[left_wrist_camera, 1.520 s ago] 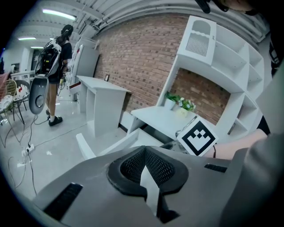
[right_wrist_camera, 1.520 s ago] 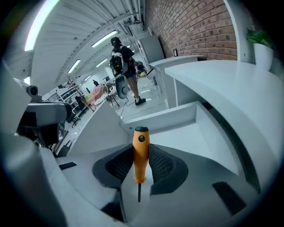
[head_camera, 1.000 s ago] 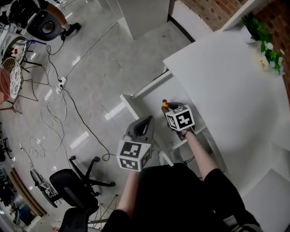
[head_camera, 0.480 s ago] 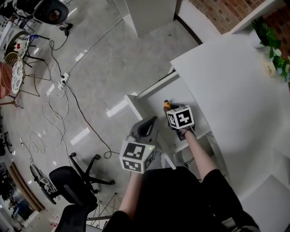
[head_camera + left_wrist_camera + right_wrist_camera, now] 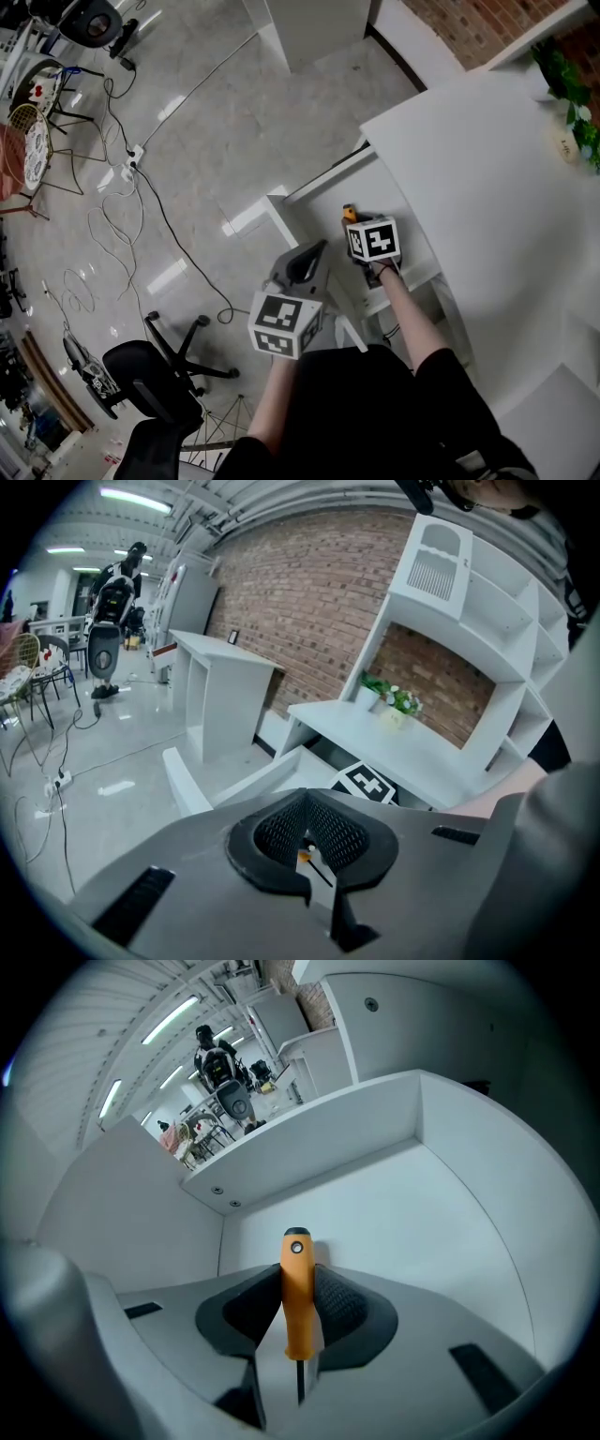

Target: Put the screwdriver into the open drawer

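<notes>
Screwdriver (image 5: pixel 298 1288) clamped in the right gripper (image 5: pixel 298 1314), down inside the open drawer (image 5: pixel 403 1213)
The right gripper's pads press on both sides of the orange handle. The handle's black-capped end sticks out past the fingertips and the thin shaft runs back between the jaws. In the head view this gripper points steeply down into the white drawer, beside the desk (image 5: pixel 487 178). Whether the tool touches the drawer floor cannot be told. The left gripper (image 5: pixel 305 829) hangs outside the drawer's front, jaws together and holding nothing
</notes>
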Motion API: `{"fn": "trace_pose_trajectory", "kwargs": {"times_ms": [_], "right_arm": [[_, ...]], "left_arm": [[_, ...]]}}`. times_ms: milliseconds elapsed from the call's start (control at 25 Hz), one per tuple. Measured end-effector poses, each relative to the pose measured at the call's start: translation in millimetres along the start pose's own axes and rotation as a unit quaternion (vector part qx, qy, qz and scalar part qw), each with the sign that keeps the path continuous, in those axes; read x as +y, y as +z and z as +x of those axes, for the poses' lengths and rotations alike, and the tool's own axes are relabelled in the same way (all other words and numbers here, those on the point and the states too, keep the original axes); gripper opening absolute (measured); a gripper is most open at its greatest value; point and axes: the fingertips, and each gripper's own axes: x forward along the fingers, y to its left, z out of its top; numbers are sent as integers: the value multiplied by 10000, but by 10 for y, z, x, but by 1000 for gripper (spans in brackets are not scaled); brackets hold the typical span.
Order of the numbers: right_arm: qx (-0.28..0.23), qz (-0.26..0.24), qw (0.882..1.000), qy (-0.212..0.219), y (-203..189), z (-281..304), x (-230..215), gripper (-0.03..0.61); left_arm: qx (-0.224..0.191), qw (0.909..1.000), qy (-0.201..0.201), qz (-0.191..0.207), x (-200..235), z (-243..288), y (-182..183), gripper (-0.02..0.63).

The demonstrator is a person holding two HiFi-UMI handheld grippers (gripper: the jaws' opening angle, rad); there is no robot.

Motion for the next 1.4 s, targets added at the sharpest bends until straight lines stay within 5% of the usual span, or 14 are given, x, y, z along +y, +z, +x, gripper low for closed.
{"fn": "trace_pose_trajectory", "kwargs": {"times_ms": [640, 1080, 1400], "right_arm": [[-192, 40, 9995, -261, -14, 46, 14, 114], [-737, 347, 9966, 111, 135, -280, 135, 126], [-1323, -259, 9888, 638, 363, -920, 562, 34]], "left_arm": [[48, 10000, 11, -16, 49, -23, -13, 9], [-130, 9998, 23, 179, -7, -119, 131, 8], [-401, 9988, 58, 279, -57, -372, 295, 8]]}}
